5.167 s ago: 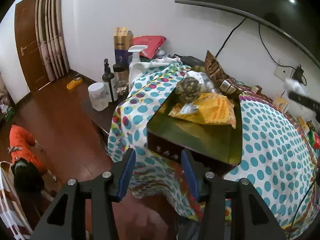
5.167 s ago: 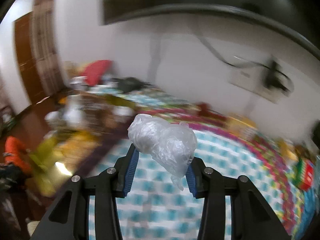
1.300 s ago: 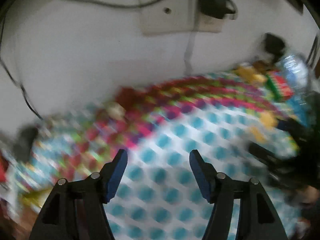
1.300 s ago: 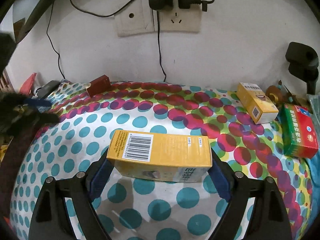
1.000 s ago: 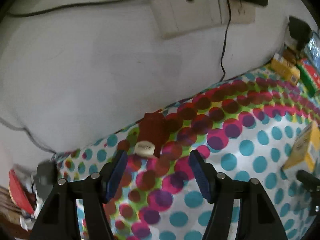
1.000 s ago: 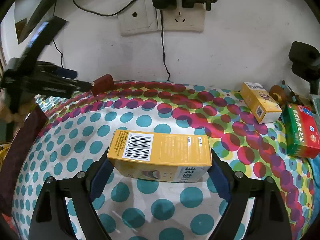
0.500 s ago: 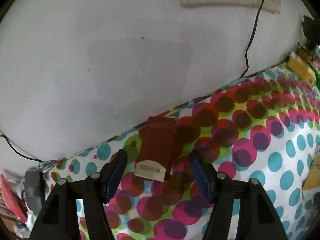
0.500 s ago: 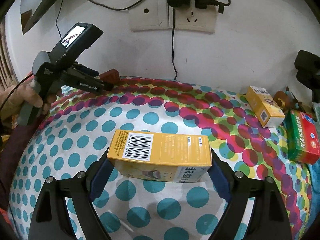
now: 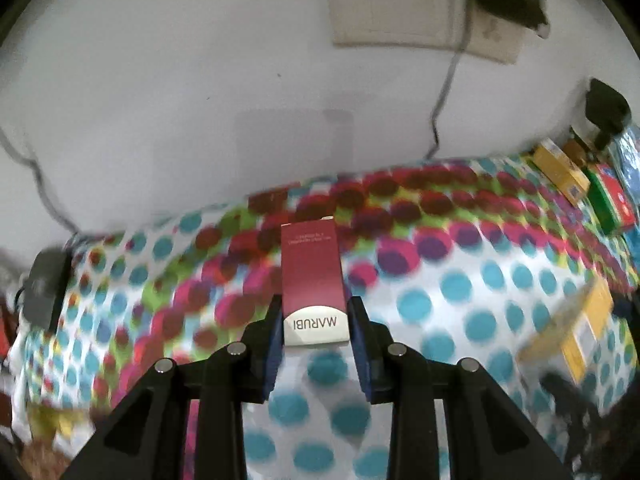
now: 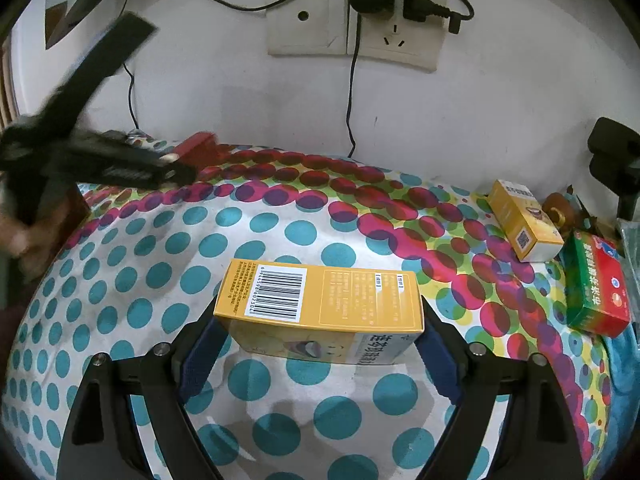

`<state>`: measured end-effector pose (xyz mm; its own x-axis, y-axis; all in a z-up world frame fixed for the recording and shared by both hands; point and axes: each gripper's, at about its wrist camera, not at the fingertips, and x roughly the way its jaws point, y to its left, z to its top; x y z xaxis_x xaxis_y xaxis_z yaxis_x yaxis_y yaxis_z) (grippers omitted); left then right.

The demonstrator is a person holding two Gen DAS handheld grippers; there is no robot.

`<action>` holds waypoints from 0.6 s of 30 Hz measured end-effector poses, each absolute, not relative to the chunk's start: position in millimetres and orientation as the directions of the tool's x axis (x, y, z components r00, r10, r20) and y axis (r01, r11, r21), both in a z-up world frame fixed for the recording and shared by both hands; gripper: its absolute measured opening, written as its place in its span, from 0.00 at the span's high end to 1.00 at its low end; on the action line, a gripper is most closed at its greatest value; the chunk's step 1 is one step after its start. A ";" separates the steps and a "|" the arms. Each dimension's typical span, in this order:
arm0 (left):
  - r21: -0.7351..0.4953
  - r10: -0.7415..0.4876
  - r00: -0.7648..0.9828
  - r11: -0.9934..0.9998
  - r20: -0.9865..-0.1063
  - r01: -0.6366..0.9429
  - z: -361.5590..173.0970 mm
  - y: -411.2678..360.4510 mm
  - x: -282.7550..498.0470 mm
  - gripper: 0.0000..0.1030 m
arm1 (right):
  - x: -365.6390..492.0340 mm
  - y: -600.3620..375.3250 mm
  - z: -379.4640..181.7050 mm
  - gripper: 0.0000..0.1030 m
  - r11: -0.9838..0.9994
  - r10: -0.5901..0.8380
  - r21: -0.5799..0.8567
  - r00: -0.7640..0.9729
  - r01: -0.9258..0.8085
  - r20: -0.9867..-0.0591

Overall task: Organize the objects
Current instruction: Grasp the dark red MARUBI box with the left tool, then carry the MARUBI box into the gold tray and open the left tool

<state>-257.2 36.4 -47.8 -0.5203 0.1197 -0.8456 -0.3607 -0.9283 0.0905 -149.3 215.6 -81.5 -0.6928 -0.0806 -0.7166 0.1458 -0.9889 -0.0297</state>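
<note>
Surface: polka-dot cloth [image 10: 280, 216] over a table, teal dots near, red and magenta dots toward the wall.
Room: white wall [image 10: 500, 92] right behind the cloth; socket plate [image 10: 352, 24] with a black adapter and plug, cords hanging to the cloth edge.
Left gripper [image 9: 316, 322]: jaws have just been closing, now narrow, blue pads pressed on both sides of the maroon box [image 9: 312, 276], which points toward the wall, above the blurred cloth.
Right gripper [image 10: 318, 338]: jaws wide, clamped on the ends of the yellow box [image 10: 320, 300], held crosswise above the cloth.
Change: half a second ago the maroon box lay on the cloth by the wall between spread left jaws; now it is gripped and pulled off the wall edge. The yellow box sits as before.
Other boxes: small yellow box [image 10: 524, 220] and green-red box [image 10: 596, 288] on the cloth at right, just beside each other.
Writing: "MARUBI", seen upside down, on the maroon box's white end; barcode on the yellow box; Chinese print, too small to read.
</note>
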 end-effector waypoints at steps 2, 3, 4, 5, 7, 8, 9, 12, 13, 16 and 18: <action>0.102 0.098 -0.550 -0.942 -0.829 -0.321 -38.2 27.3 -226.1 0.70 | -148.4 214.0 -81.3 0.17 -0.989 -0.068 -0.044 -0.697 0.141 -0.714; 0.085 0.110 -0.558 -0.947 -0.823 -0.311 -37.3 19.2 -210.7 0.70 | -148.3 212.9 -81.3 0.17 -0.989 -0.059 -0.053 -0.699 0.138 -0.713; 0.055 0.130 -0.566 -0.953 -0.814 -0.298 -30.2 12.6 -195.0 0.70 | -148.2 212.2 -81.2 0.17 -0.989 -0.055 -0.059 -0.701 0.138 -0.711; 0.033 0.137 -0.571 -0.960 -0.809 -0.277 -23.7 6.8 -178.2 0.70 | -147.9 211.8 -80.9 0.17 -0.989 -0.044 -0.068 -0.704 0.130 -0.709; -0.006 0.144 -0.561 -0.971 -0.815 -0.240 -24.6 11.5 -156.0 0.70 | -147.8 211.9 -80.5 0.17 -0.990 -0.037 -0.073 -0.707 0.125 -0.706; -0.012 0.137 -0.562 -0.975 -0.816 -0.221 -26.4 10.5 -138.9 0.70 | -147.8 212.2 -80.5 0.17 -0.990 -0.032 -0.075 -0.708 0.119 -0.705; -0.021 0.135 -0.558 -0.978 -0.819 -0.206 -23.9 8.9 -123.0 0.70 | -147.8 212.5 -80.5 0.17 -0.991 -0.026 -0.077 -0.709 0.113 -0.705; -0.027 0.118 -0.550 -0.985 -0.827 -0.171 -29.3 1.1 -80.5 0.70 | -149.7 214.2 -81.6 0.17 -0.992 -0.024 -0.072 -0.704 0.106 -0.710; -0.016 0.106 -0.550 -0.986 -0.829 -0.165 -29.2 -3.3 -66.1 0.70 | -149.8 214.9 -81.6 0.17 -0.992 -0.026 -0.068 -0.704 0.106 -0.710; -0.002 0.072 -0.591 -0.993 -0.803 -0.118 -19.3 -25.0 -24.7 0.70 | -149.8 214.7 -81.7 0.17 -0.992 -0.018 -0.073 -0.704 0.100 -0.710; -0.018 0.063 -0.610 -0.997 -0.790 -0.079 -11.3 -40.7 -4.8 0.70 | -149.5 213.6 -81.8 0.17 -0.992 -0.012 -0.082 -0.705 0.099 -0.709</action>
<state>-4.8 -40.7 -11.3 -0.6103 0.0628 -0.7897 -0.0791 -0.9967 -0.0181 -149.5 213.6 -81.8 -0.7046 -0.0115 -0.7095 0.0985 -0.9918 -0.0817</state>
